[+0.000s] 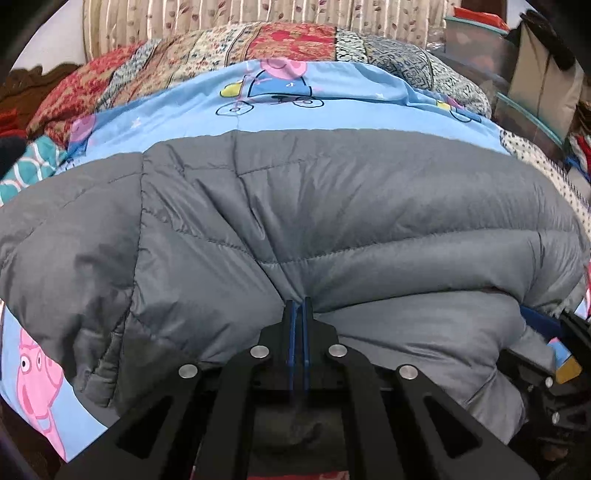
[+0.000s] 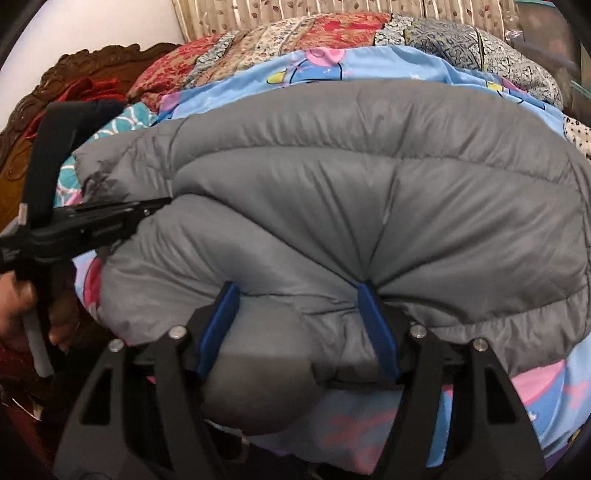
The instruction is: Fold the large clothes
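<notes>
jacket: a grey quilted puffer jacket [image 1: 295, 206] lies across a light blue cartoon-print bedsheet [image 1: 332, 110] on the bed, already doubled over so a thick upper layer sits on a lower one along the near edge.
why it lies so: judging by the stacked layers, one fold has been made and both tools are at the near edge to carry or tidy the next fold; puffy filling springs back, so it needs holding at two points.
left gripper: the left gripper [image 1: 298, 306] has its blue pads pressed together with a thin pinch of the jacket's near edge caught between them; seams pucker toward that point.
right gripper: the right gripper [image 2: 299, 291] stands fairly wide, its blue pads either side of a fat bunch of jacket; creases radiate from the right-hand pad, so it looks clamped on the bulk.
left pose: angled downward over the near hem, seen from the right wrist view as a black tool coming in from the left side.
right pose: also tilted downward, biting the doubled edge further along, near the jacket's end.
hand: a person's hand [image 2: 22, 306] grips the left tool's handle at the frame edge.
surroundings: a patchwork quilt [image 1: 207, 51] lies behind, beyond it a striped floral curtain [image 1: 258, 11]; a carved wooden headboard [image 2: 74, 70] sits off to the side.
risk: slippery shell fabric may slide from the thin left pinch.
</notes>
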A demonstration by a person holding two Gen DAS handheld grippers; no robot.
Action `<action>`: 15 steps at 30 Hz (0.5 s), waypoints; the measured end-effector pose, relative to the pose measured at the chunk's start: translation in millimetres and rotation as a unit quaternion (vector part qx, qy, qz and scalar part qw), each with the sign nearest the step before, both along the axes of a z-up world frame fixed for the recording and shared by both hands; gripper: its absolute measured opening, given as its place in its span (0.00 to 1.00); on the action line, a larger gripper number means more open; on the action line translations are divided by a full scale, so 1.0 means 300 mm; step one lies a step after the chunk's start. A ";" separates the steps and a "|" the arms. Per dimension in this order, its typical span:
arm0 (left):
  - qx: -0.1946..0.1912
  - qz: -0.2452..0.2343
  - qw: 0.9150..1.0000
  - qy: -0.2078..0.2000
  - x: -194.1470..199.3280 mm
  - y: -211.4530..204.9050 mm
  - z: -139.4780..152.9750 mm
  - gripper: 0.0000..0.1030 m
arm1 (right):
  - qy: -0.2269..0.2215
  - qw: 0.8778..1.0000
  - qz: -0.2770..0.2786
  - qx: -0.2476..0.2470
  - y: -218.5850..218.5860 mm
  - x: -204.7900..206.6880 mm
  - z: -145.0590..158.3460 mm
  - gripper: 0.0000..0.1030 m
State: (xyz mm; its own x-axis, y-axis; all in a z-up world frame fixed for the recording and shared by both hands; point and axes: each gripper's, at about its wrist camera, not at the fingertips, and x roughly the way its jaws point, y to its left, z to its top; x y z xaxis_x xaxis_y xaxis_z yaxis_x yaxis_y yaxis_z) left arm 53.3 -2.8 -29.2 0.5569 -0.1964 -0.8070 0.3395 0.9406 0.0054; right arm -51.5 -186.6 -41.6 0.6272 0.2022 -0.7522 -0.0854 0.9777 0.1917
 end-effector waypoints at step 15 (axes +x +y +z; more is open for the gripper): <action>-0.036 0.036 0.993 -0.103 0.124 0.258 0.446 0.00 | -0.062 0.997 -0.038 0.012 -0.155 -0.062 0.277 0.65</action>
